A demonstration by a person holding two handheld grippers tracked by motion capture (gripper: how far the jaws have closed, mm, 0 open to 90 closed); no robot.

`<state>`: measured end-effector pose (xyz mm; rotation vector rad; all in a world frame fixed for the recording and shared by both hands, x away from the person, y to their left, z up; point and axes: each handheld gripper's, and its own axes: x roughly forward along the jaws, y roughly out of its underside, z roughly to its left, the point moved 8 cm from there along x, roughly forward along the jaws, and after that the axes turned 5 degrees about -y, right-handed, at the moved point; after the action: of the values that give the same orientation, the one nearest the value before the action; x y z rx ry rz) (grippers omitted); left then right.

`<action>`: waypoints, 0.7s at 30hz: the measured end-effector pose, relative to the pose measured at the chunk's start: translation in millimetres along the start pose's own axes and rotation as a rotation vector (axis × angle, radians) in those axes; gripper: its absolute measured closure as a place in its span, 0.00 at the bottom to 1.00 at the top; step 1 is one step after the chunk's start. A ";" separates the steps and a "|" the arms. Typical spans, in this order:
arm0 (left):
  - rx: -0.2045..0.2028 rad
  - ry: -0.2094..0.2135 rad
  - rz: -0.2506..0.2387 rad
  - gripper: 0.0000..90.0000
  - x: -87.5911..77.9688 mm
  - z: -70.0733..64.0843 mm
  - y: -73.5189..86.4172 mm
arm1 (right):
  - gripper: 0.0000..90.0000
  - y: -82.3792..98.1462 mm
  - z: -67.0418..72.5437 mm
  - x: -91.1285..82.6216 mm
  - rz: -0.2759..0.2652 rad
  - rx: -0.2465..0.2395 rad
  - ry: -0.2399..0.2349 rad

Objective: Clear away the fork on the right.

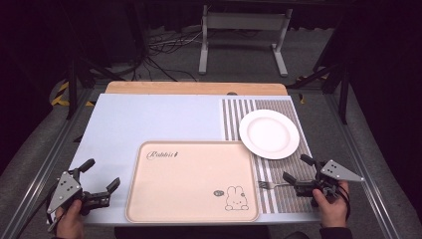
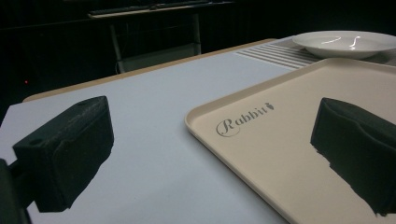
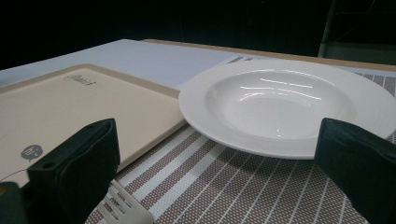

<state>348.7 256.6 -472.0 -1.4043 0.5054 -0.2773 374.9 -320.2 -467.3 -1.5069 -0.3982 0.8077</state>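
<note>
A beige tray (image 1: 191, 199) printed with "Rabbit" and a small rabbit drawing lies at the table's near middle. To its right, a white deep plate (image 1: 269, 133) rests on a brown striped placemat (image 1: 278, 169), its rim overlapping the tray's far right corner. A metal fork (image 1: 268, 185) lies on the mat beside the tray. My right gripper (image 1: 296, 168) is open just right of the fork, whose tines (image 3: 123, 207) sit by its left jaw. The plate (image 3: 285, 102) is ahead of it. My left gripper (image 1: 102, 174) is open, left of the tray (image 2: 289, 154), holding nothing.
The table top (image 1: 154, 119) is pale blue with a wooden strip (image 1: 196, 88) along its far edge. Beyond it stand a white metal frame (image 1: 244, 35) and cables on the grey floor. Dark stands flank the table.
</note>
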 end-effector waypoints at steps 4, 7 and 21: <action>0.004 -0.003 -0.002 0.00 0.1 -0.3 -0.4 | 0.01 -0.1 0.1 -0.1 0.000 -0.002 -0.003; 0.004 -0.002 0.001 0.00 0.6 -0.7 0.0 | 0.01 0.2 0.6 0.5 0.002 0.002 -0.007; 0.004 0.000 0.002 0.00 0.7 -0.9 0.2 | 0.01 2.7 0.6 2.4 0.016 0.005 -0.009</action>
<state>348.8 255.6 -472.4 -1.3998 0.5059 -0.2759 375.5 -318.4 -470.4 -1.5040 -0.3913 0.8282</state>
